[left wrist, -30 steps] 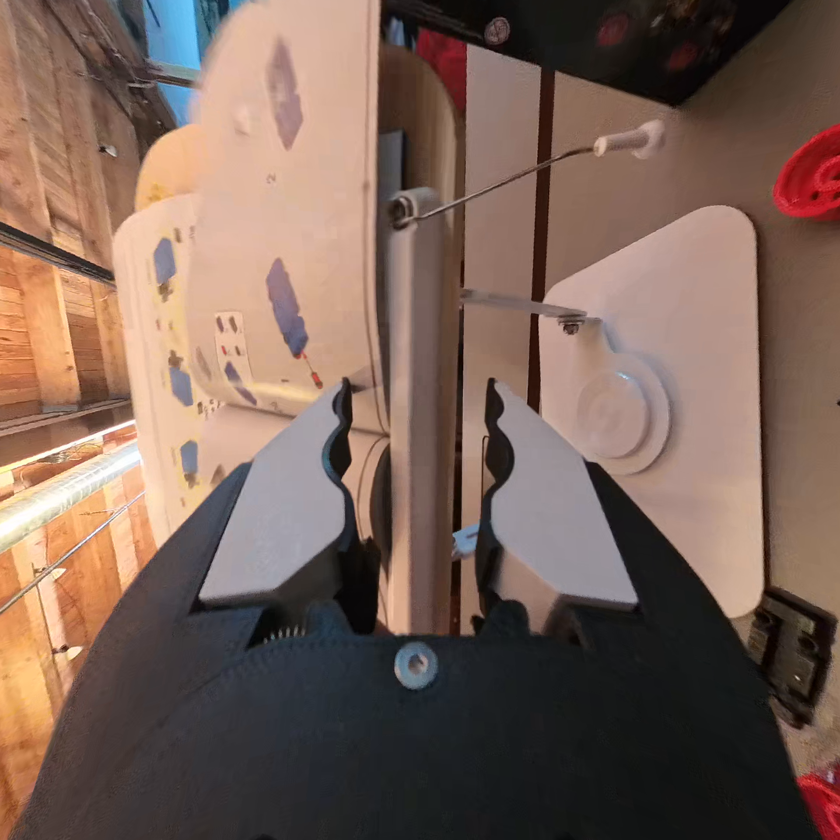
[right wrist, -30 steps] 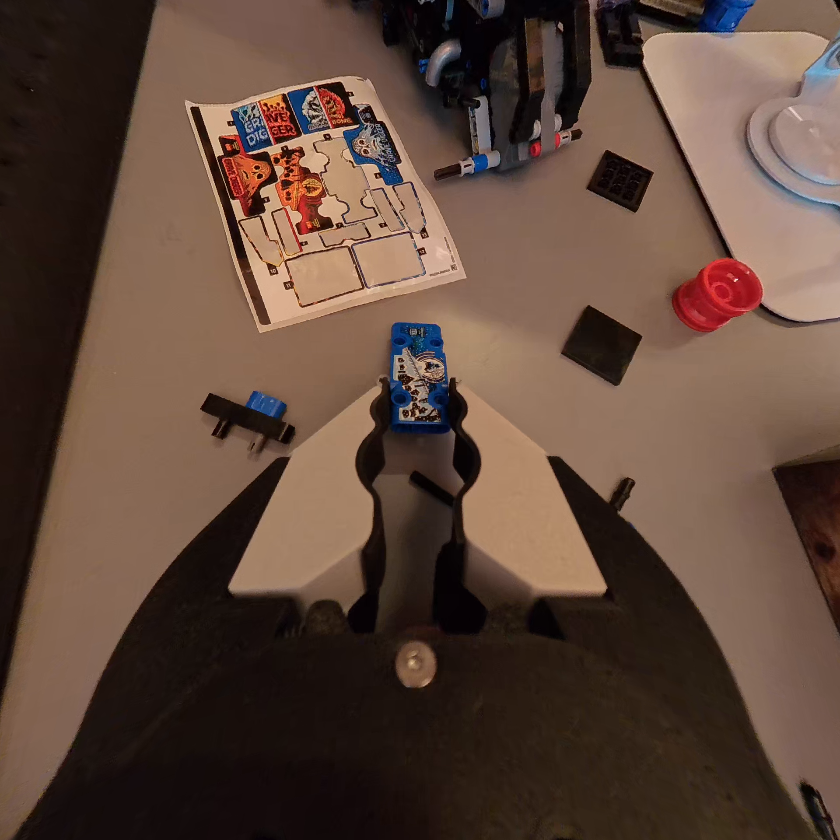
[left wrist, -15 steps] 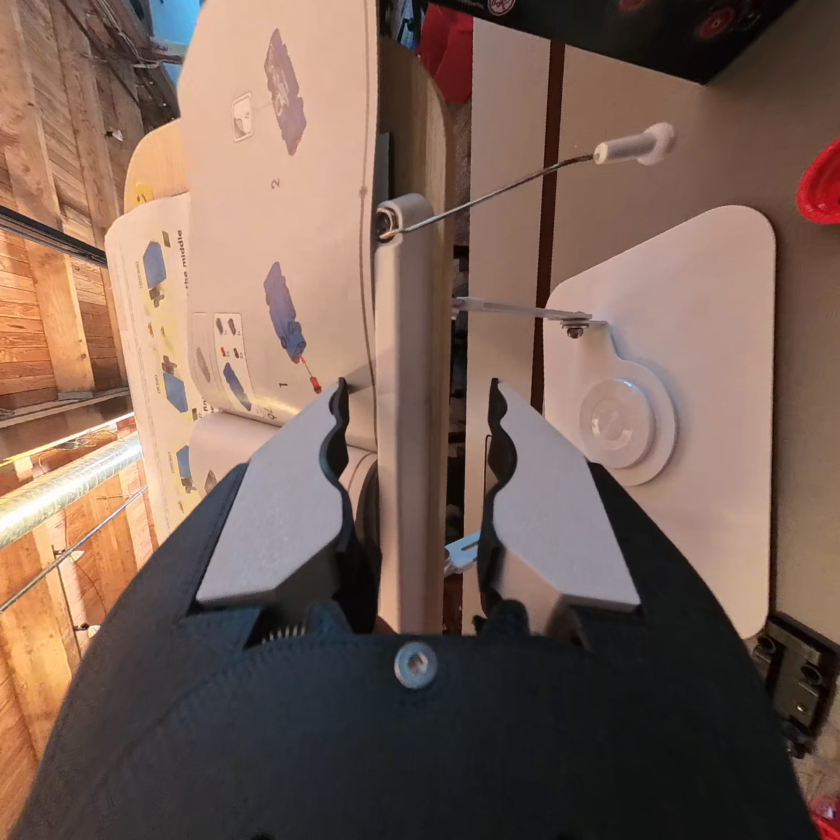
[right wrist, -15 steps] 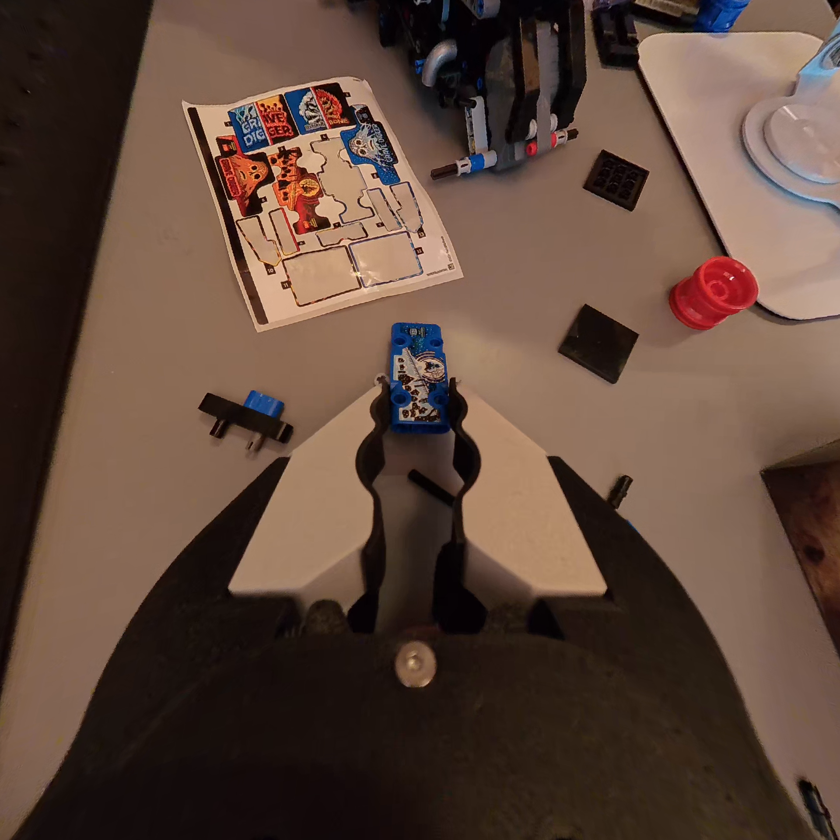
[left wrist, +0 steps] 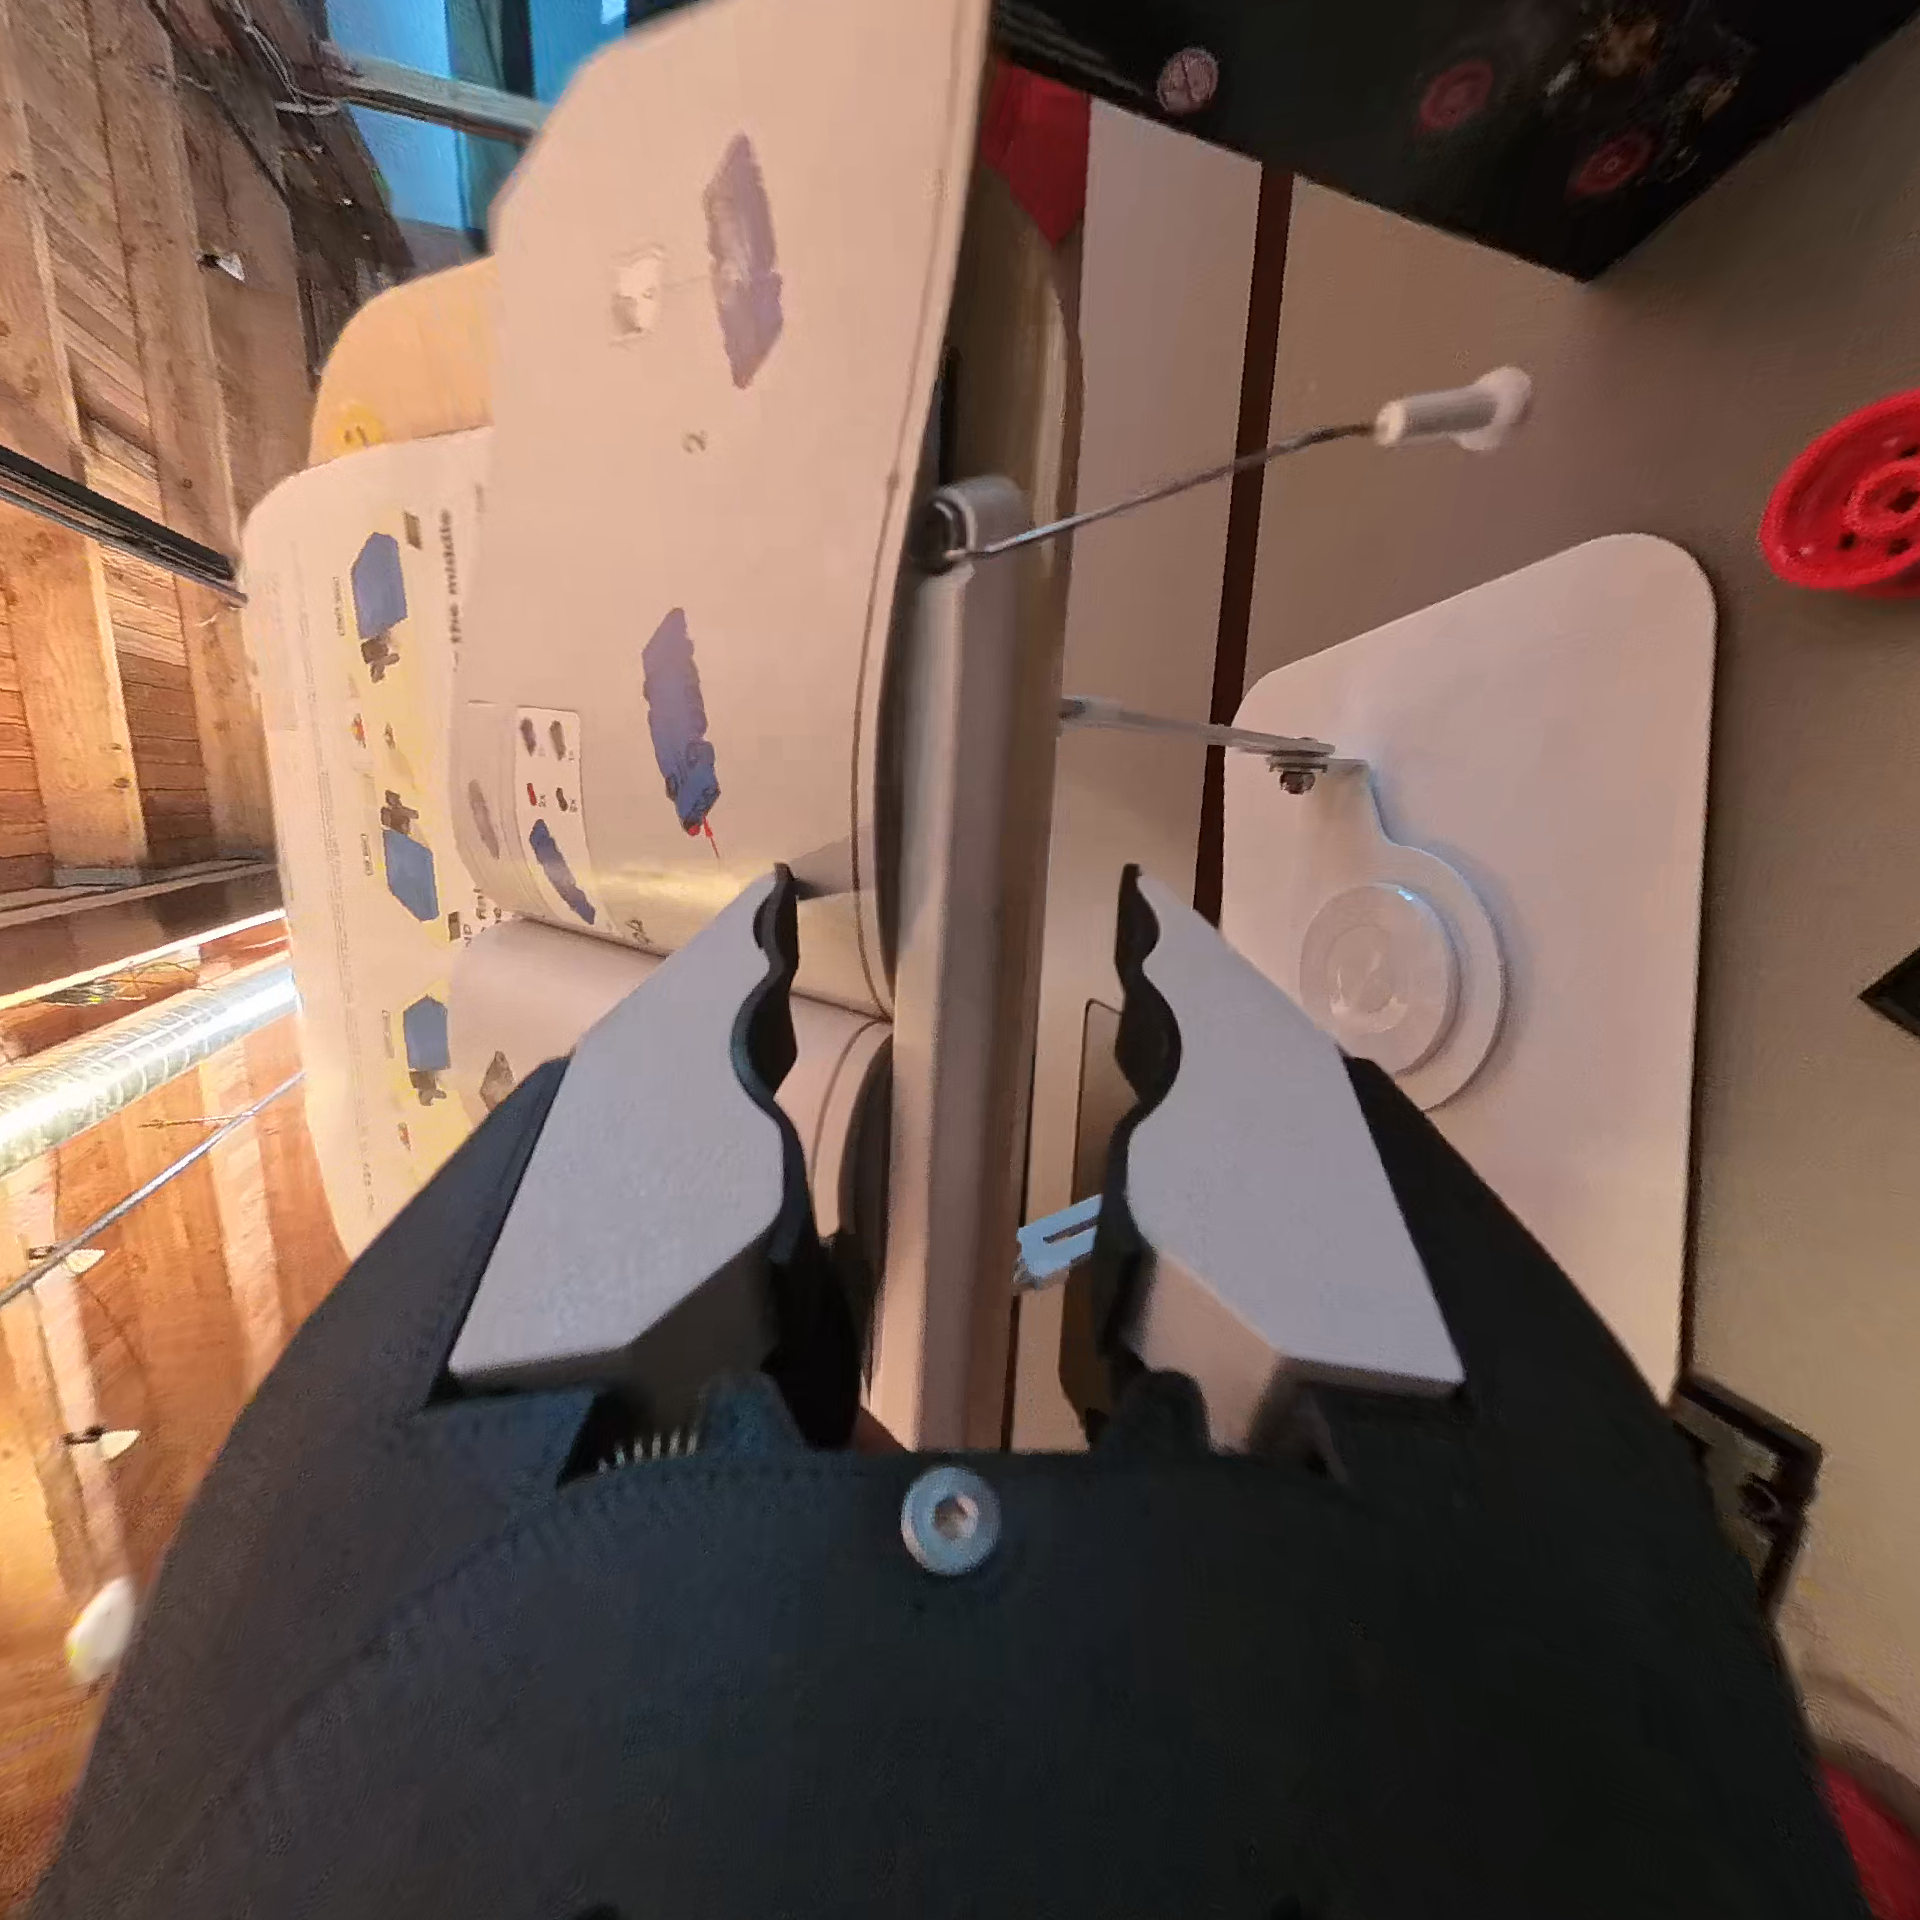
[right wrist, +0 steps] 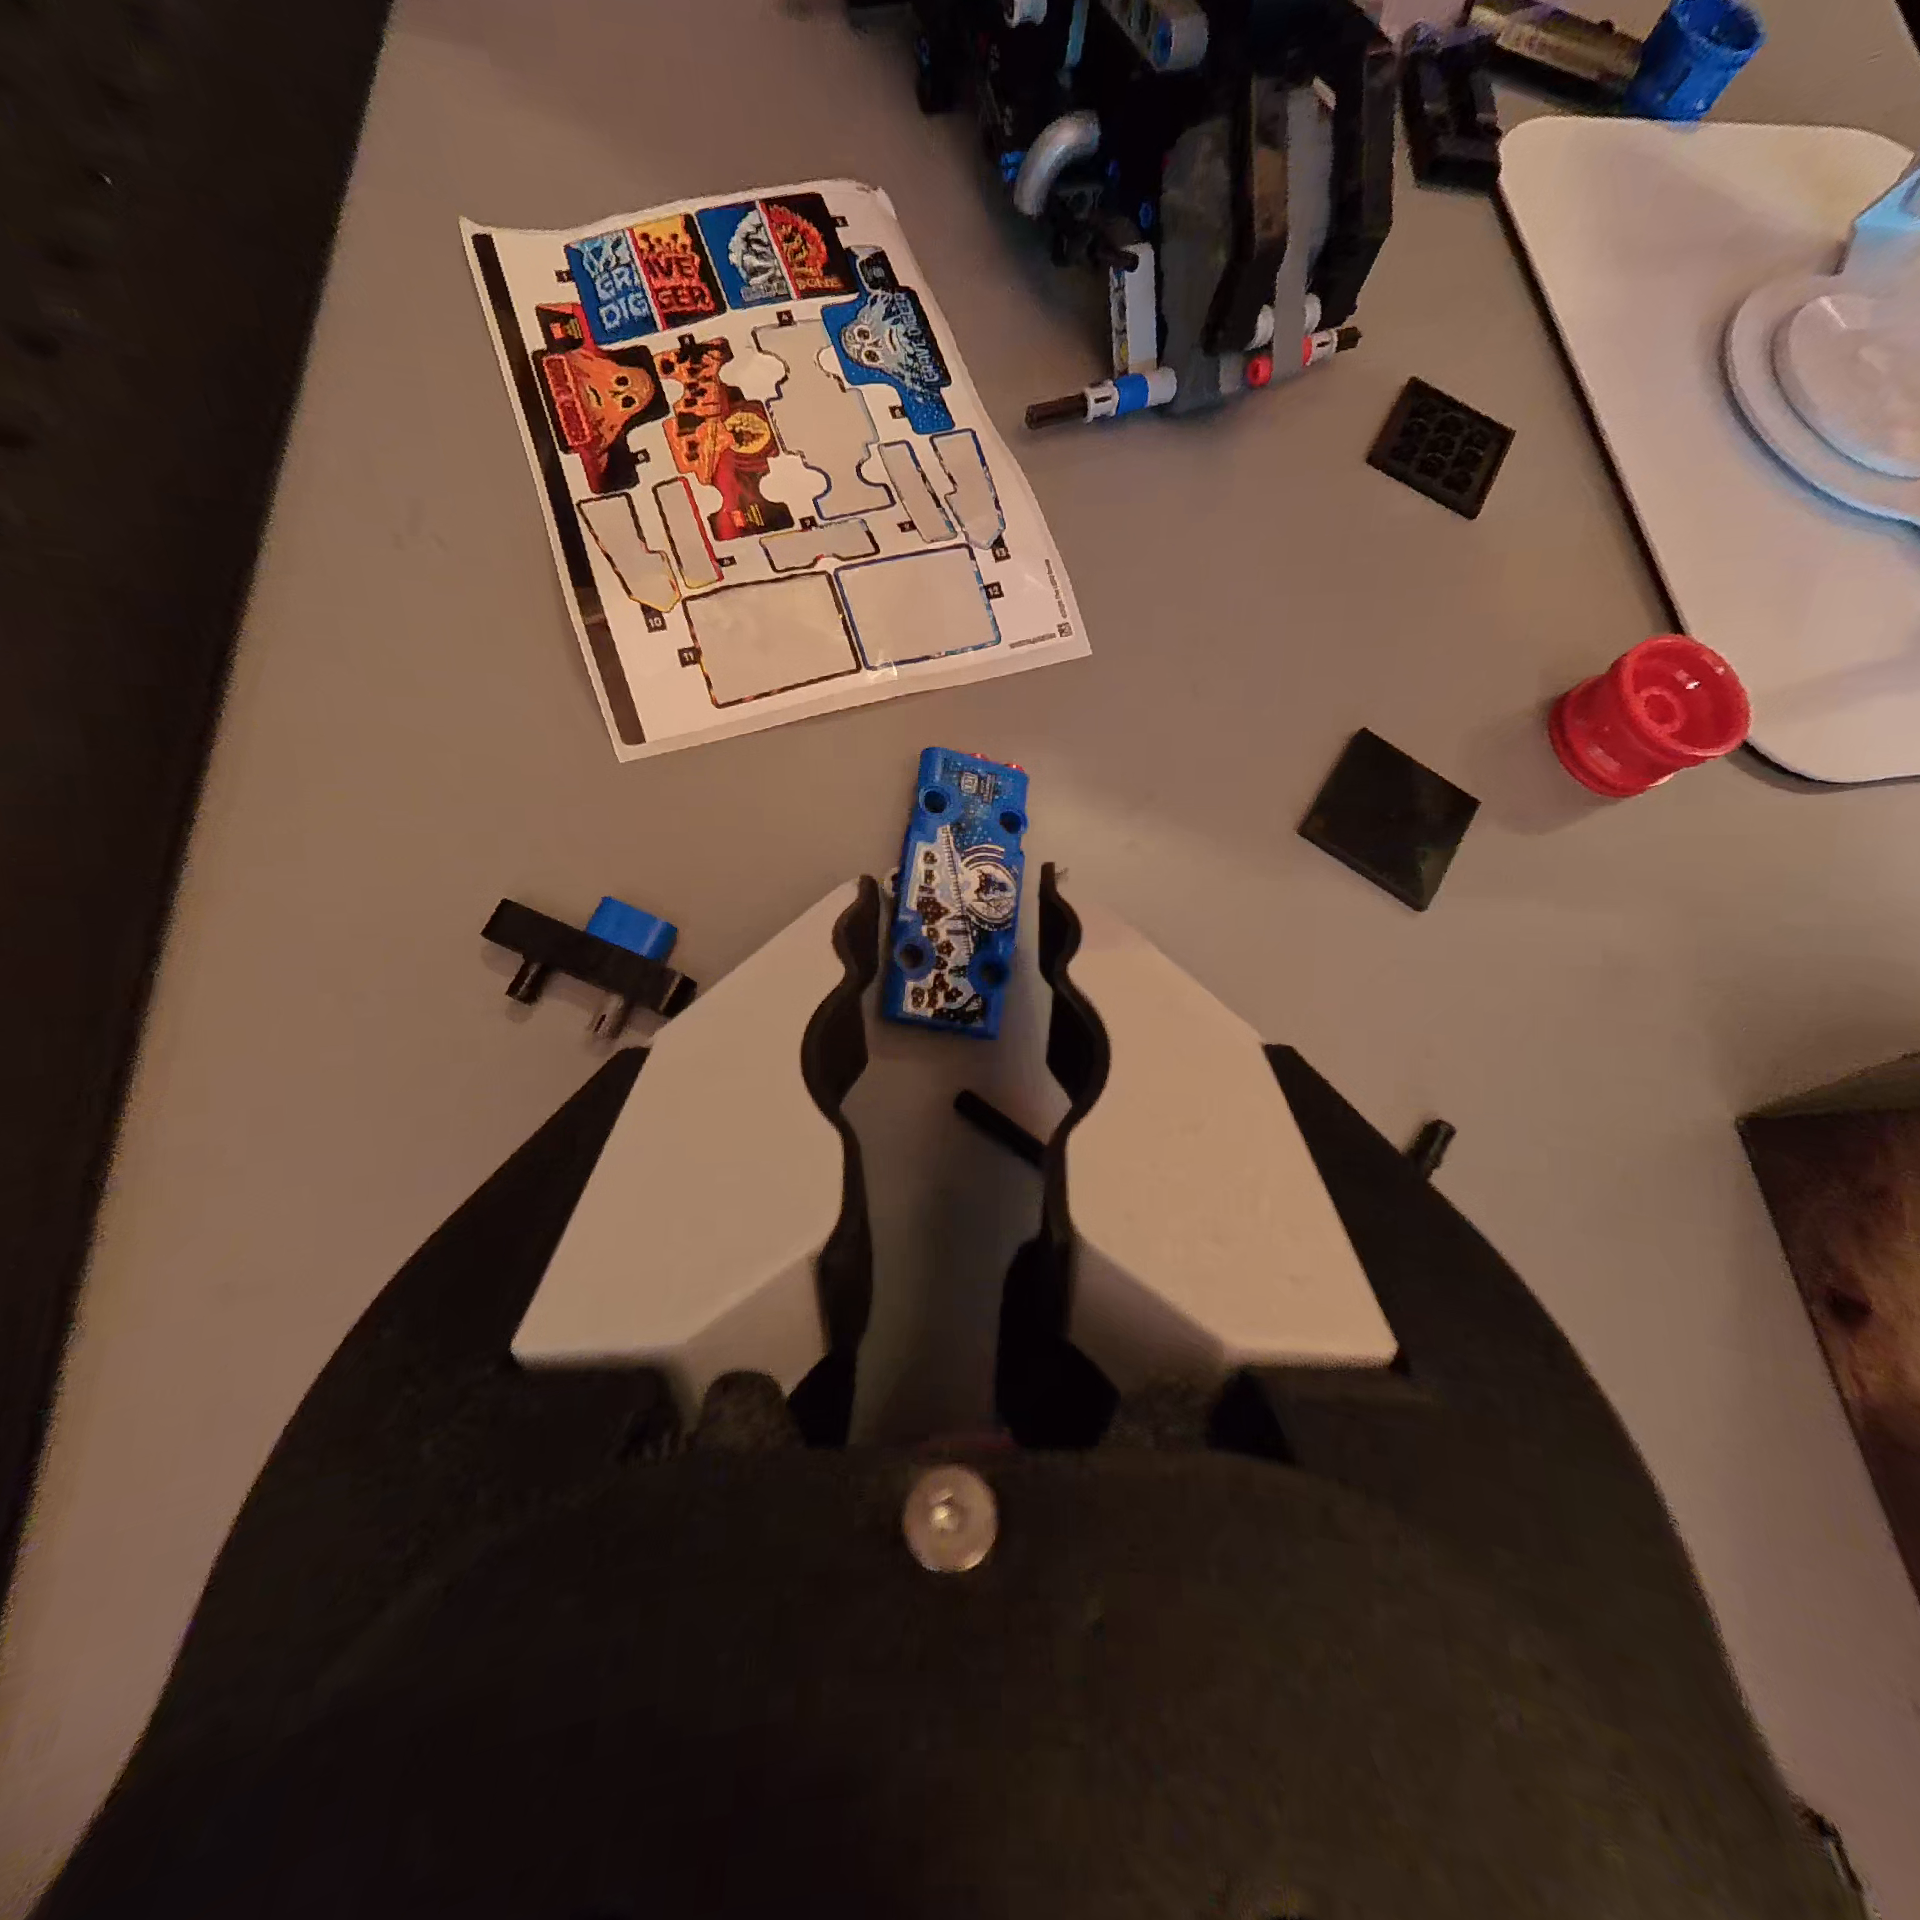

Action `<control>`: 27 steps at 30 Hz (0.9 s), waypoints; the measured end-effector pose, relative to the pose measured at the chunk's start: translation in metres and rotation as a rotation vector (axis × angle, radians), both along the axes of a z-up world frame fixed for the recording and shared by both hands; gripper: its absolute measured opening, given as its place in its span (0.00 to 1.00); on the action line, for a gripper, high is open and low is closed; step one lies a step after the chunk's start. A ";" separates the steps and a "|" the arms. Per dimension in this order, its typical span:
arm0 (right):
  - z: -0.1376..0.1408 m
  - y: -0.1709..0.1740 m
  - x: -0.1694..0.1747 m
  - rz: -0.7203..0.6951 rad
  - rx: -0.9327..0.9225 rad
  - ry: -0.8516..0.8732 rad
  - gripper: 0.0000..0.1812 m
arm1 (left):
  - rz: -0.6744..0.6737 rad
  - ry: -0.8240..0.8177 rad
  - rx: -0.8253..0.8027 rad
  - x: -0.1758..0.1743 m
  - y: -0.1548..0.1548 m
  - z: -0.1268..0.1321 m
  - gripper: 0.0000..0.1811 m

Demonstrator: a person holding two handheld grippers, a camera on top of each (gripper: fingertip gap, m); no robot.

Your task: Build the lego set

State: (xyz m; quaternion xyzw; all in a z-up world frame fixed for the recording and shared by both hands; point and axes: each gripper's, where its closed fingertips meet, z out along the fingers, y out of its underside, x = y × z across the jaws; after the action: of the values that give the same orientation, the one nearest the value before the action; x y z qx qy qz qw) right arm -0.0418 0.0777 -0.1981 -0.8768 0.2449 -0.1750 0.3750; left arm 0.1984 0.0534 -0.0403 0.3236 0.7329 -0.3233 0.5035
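- Right hand-held gripper (right wrist: 951,883) hangs over the middle of the worktop (right wrist: 312,1039), jaws spread on either side of the blue printed panel (right wrist: 961,894), which looks to lie flat there, slightly skewed; square up before closing.
- Left hand-held gripper (left wrist: 951,904), jaws spread and empty, straddles the white stand arm (left wrist: 961,935) propping the instruction booklet (left wrist: 727,468); keep it clear of the pages.
- Partly built black truck (right wrist: 1226,208) waits at the far edge, likely the panel's destination.
- Sticker sheet (right wrist: 769,457) lies just beyond the panel.
- Small black pin (right wrist: 997,1127) sits between the right fingers; don't pinch it too.
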 end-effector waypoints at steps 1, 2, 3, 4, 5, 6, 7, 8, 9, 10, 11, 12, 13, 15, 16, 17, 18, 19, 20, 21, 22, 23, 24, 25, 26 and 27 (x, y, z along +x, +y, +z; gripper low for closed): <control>0.001 -0.002 0.001 -0.007 -0.002 -0.005 0.16 | -0.007 0.028 -0.009 -0.003 0.000 0.002 0.33; 0.001 -0.004 0.002 -0.016 -0.007 -0.009 0.16 | -0.012 0.055 -0.020 -0.005 0.001 0.005 0.32; 0.002 -0.005 0.003 -0.022 -0.010 -0.014 0.16 | -0.013 0.072 -0.032 -0.006 0.002 0.008 0.32; 0.003 -0.006 0.003 -0.024 -0.008 -0.018 0.16 | -0.012 0.079 -0.044 -0.007 0.003 0.012 0.32; 0.006 -0.007 0.004 -0.028 -0.001 -0.026 0.16 | -0.014 0.088 -0.052 -0.009 0.004 0.015 0.32; 0.009 -0.008 0.004 -0.032 0.009 -0.032 0.16 | -0.019 0.100 -0.059 -0.011 0.005 0.018 0.33; 0.012 -0.009 0.004 -0.035 0.022 -0.037 0.17 | -0.022 0.116 -0.069 -0.013 0.006 0.021 0.33; 0.016 -0.010 0.005 -0.042 0.040 -0.047 0.17 | -0.023 0.128 -0.073 -0.015 0.007 0.023 0.33; 0.021 -0.012 0.006 -0.052 0.062 -0.056 0.17 | -0.023 0.129 -0.077 -0.016 0.008 0.026 0.33; 0.027 -0.013 0.008 -0.061 0.089 -0.064 0.17 | -0.025 0.124 -0.084 -0.017 0.010 0.031 0.33; 0.033 -0.014 0.009 -0.066 0.119 -0.072 0.17 | -0.031 0.131 -0.093 -0.020 0.012 0.036 0.33; 0.040 -0.015 0.013 -0.076 0.148 -0.083 0.16 | -0.040 0.146 -0.105 -0.023 0.014 0.041 0.33; 0.046 -0.016 0.017 -0.089 0.168 -0.095 0.16 | -0.050 0.160 -0.127 -0.026 0.015 0.047 0.33; 0.058 -0.018 0.026 -0.113 0.168 -0.121 0.16 | -0.066 0.191 -0.169 -0.031 0.019 0.060 0.32; 0.064 -0.019 0.031 -0.124 0.158 -0.137 0.16 | -0.072 0.204 -0.173 -0.033 0.020 0.063 0.32; 0.070 -0.019 0.037 -0.132 0.150 -0.153 0.16 | -0.077 0.211 -0.167 -0.034 0.022 0.064 0.32; 0.077 -0.018 0.041 -0.132 0.145 -0.166 0.16 | -0.077 0.207 -0.158 -0.034 0.023 0.065 0.32; 0.084 -0.017 0.046 -0.131 0.135 -0.182 0.16 | -0.072 0.201 -0.155 -0.032 0.024 0.065 0.32; 0.091 -0.017 0.053 -0.137 0.118 -0.201 0.17 | -0.068 0.207 -0.161 -0.030 0.025 0.065 0.32; 0.100 -0.019 0.060 -0.151 0.101 -0.222 0.17 | -0.071 0.227 -0.169 -0.029 0.025 0.063 0.32; 0.109 -0.022 0.068 -0.174 0.087 -0.244 0.18 | -0.079 0.250 -0.169 -0.029 0.024 0.060 0.31; 0.120 -0.026 0.076 -0.202 0.073 -0.270 0.19 | -0.085 0.268 -0.164 -0.029 0.022 0.055 0.31; 0.132 -0.030 0.084 -0.227 0.063 -0.303 0.20 | -0.086 0.281 -0.159 -0.027 0.020 0.050 0.31; 0.146 -0.036 0.092 -0.256 0.057 -0.340 0.21 | -0.082 0.288 -0.152 -0.025 0.017 0.044 0.31; 0.159 -0.044 0.101 -0.289 0.053 -0.372 0.22 | -0.078 0.288 -0.147 -0.023 0.014 0.039 0.31; 0.172 -0.053 0.109 -0.326 0.047 -0.402 0.22 | -0.072 0.287 -0.144 -0.021 0.011 0.035 0.32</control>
State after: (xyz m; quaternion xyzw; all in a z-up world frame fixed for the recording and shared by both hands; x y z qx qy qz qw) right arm 0.0674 0.0251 -0.0259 -0.7644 0.3074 -0.3980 0.4034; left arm 0.1776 0.0640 -0.0054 0.2632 0.7603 -0.4358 0.4035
